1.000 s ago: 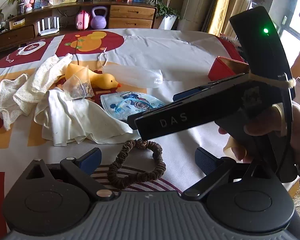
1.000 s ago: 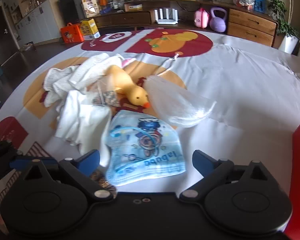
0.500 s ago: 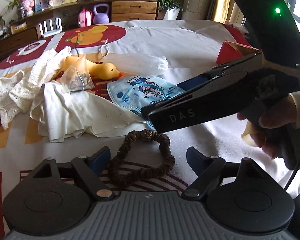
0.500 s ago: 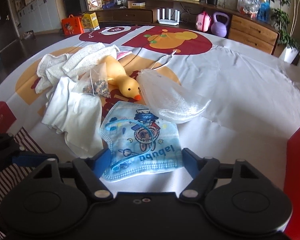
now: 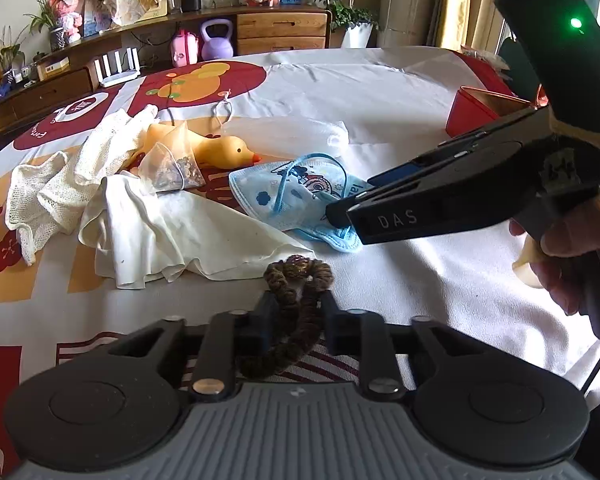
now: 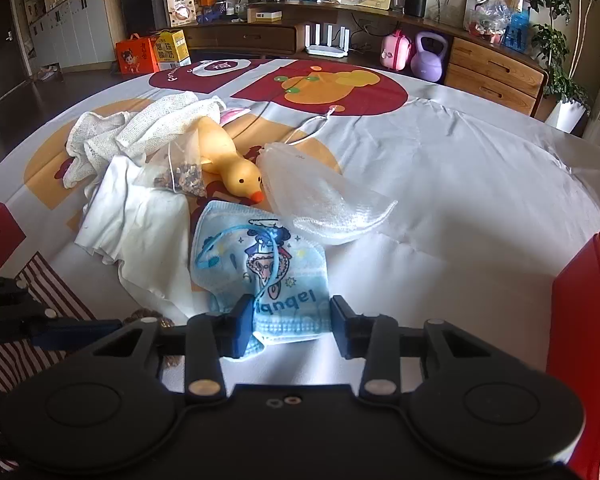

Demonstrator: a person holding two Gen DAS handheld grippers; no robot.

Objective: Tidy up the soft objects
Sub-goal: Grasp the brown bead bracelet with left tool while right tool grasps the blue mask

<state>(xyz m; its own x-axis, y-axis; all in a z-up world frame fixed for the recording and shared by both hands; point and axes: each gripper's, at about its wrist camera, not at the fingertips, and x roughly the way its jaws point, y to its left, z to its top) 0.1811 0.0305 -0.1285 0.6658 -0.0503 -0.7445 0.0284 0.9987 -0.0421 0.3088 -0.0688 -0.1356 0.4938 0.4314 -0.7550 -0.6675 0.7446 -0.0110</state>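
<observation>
The left gripper (image 5: 296, 316) pinches a brown scrunchie (image 5: 296, 304) lying on the tablecloth (image 5: 420, 272) just beside a white cloth (image 5: 172, 236). The right gripper (image 6: 290, 322) has narrowed around the near edge of a blue mask (image 6: 260, 268), fingers (image 6: 240, 320) touching its sides.

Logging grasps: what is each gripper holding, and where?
Left gripper pinches the brown hair tie mid-loop; right gripper closes around the blue face mask's near edge.

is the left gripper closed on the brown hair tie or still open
Closed on it. The left gripper has both fingers pressed against the brown hair tie.
</observation>
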